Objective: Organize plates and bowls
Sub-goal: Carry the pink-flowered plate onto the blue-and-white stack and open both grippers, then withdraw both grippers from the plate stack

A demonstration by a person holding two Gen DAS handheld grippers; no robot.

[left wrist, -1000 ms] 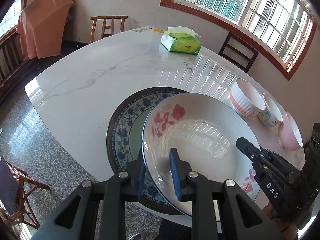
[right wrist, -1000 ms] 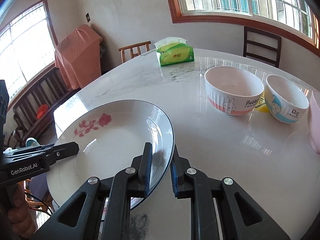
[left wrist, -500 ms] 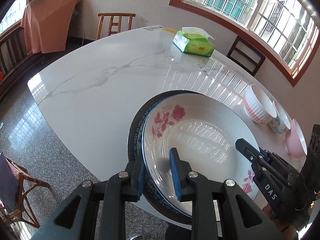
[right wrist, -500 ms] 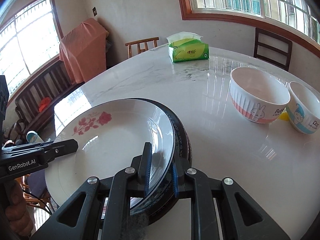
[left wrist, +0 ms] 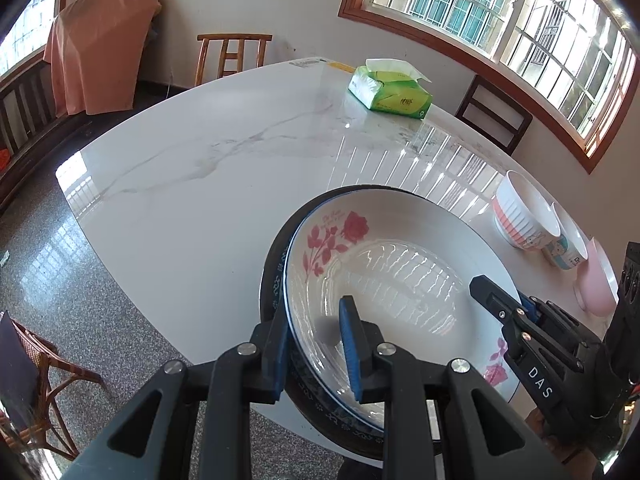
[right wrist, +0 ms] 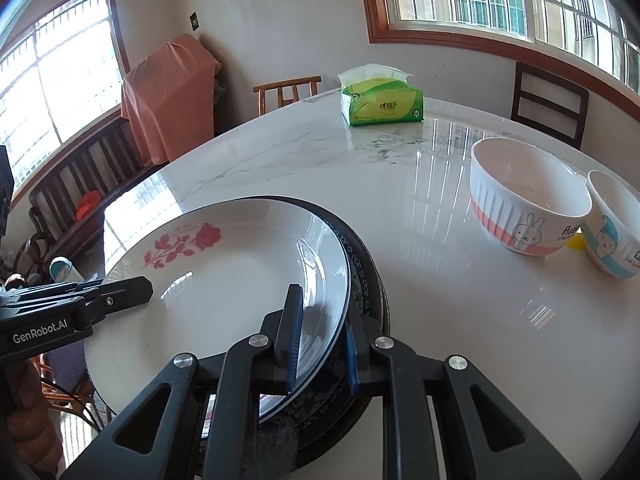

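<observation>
Rose plate (left wrist: 400, 276) (right wrist: 224, 280), white with red flowers, sits nested on a dark blue-patterned plate (left wrist: 276, 280) (right wrist: 364, 276) at the near edge of the white marble surface (left wrist: 208, 184) (right wrist: 460, 300). Dark rim shows as a crescent on the left in the left wrist view, on the right in the right wrist view.

Left gripper (left wrist: 314, 344): jaws narrow, straddling the near-left rims of both plates, one blue pad inside the rose plate, the other outside the dark rim. Whether the pads press the rims, cannot tell.
Right gripper (right wrist: 320, 344): jaws narrow, straddling the near-right rims the same way. Contact likewise unclear.

Stack overhangs or meets the near surface edge; which, cannot tell.

Right of the stack, apart from it: ribbed rabbit bowl (left wrist: 524, 216) (right wrist: 524, 200), then a blue cartoon bowl (left wrist: 568, 244) (right wrist: 612, 224) just beside it, then a pink bowl (left wrist: 598, 280). Bare marble lies between stack and bowls, and across the far left. Green tissue pack (left wrist: 390, 88) (right wrist: 380, 98) stands near the far edge.
</observation>
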